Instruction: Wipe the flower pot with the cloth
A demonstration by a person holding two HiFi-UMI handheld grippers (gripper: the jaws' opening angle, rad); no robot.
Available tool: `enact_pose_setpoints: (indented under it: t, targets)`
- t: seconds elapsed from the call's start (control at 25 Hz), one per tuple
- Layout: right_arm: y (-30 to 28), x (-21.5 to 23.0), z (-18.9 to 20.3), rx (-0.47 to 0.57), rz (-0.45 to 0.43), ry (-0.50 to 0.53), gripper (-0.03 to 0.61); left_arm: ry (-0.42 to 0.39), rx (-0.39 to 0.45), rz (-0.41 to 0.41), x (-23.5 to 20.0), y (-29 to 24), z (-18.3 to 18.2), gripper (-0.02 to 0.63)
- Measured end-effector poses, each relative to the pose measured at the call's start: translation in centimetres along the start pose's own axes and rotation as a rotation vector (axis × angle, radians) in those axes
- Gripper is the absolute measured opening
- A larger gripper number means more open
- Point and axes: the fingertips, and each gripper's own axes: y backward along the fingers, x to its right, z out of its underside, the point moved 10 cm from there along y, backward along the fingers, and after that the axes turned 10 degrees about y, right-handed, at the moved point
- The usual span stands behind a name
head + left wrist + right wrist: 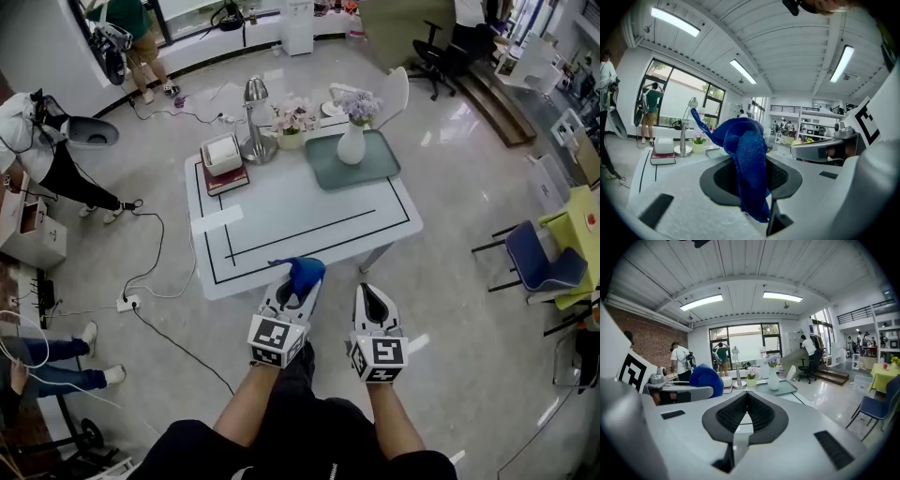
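Left gripper (302,289) jaws clench the cloth (747,154) between them; right gripper (373,292) jaws closed, empty.

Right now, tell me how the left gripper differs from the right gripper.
The left gripper is shut on a blue cloth; the right gripper is shut on nothing. In the head view the left gripper shows nearer the table edge than the right gripper. Both carry marker cubes.

Open across near half of table (309,230); blocked along far edge by box (222,153), lamp (256,122), flower pot (292,140), vase (352,146).
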Motion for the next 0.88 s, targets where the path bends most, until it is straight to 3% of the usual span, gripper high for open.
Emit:
enact_pose_setpoints:
  t: [0.44, 0.88]
  targets:
    - [-13.0, 5.8, -4.0, -0.003, 0.045, -0.019, 0.008, -0.023, -0.032, 0.05, -6.9, -12.3, -5.6, 0.118]
    - [-23.6, 15.1, -4.7, -0.026, -0.033, -0.025, 0.008, 0.014, -0.039, -0.019, -9.5, -25.3, -6.9, 0.118]
